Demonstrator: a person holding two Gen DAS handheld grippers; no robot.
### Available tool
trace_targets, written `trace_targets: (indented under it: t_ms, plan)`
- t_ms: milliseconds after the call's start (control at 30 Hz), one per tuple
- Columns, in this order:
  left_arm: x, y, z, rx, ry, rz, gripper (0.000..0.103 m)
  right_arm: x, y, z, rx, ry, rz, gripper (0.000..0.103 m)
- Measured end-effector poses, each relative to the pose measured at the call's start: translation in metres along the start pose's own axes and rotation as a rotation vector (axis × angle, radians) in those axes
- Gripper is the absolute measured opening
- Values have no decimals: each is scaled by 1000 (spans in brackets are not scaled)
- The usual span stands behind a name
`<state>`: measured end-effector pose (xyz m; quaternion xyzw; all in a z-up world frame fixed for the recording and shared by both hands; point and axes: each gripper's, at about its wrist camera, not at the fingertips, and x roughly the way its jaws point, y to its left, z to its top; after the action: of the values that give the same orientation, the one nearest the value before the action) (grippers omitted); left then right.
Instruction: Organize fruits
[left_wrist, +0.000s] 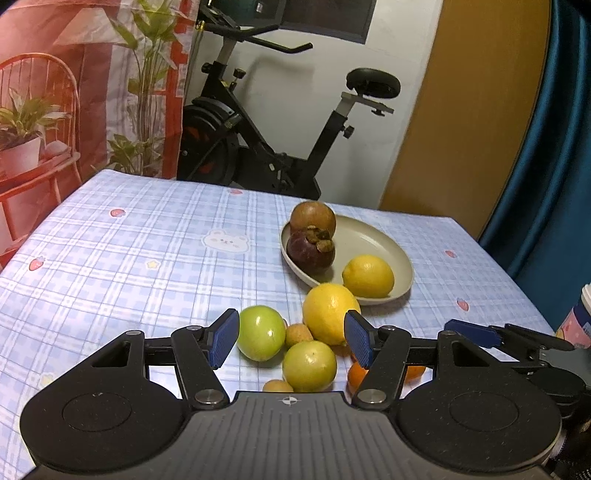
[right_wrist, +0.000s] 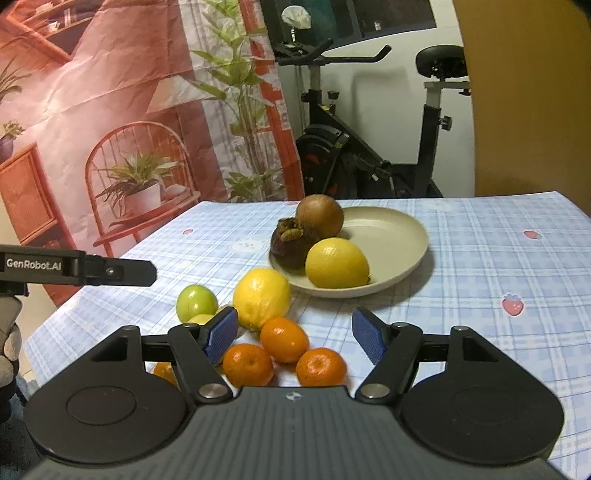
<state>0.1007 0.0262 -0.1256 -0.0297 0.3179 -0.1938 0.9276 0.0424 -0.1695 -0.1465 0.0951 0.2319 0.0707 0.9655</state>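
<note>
A beige plate (left_wrist: 373, 236) (right_wrist: 391, 232) holds a brown fruit (left_wrist: 313, 218), a purple mangosteen (left_wrist: 310, 249) and a lemon (left_wrist: 367, 276). A second lemon (left_wrist: 328, 312) (right_wrist: 261, 297) lies on the cloth before the plate. My left gripper (left_wrist: 291, 338) is open above two green fruits (left_wrist: 260, 332) and small tan fruits (left_wrist: 297, 334). My right gripper (right_wrist: 295, 334) is open above three oranges (right_wrist: 284, 339). The right gripper's fingers (left_wrist: 469, 330) show at the right of the left wrist view.
The table (left_wrist: 129, 240) has a blue checked cloth. A printed cup (left_wrist: 578, 321) stands at its right edge. An exercise bike (left_wrist: 258, 147) stands behind the table, a printed curtain (left_wrist: 74, 92) to the left.
</note>
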Motion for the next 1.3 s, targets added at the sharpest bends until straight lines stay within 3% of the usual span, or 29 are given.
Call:
trace_targets:
  t_ms: [467,733,967,1300]
  plan:
    - [10,19,9,-57,7,20,64,15,9,0,-55,10,49,71]
    - [27,21,26,-36,3,26,64,64,18,20,-91,68,77,60]
    - [48,18,30,-19,49,-28,64,92,26,22,-98,118,76,60]
    - [83,2,32,13,157,-127,64,106,12,18,3,169,100,60]
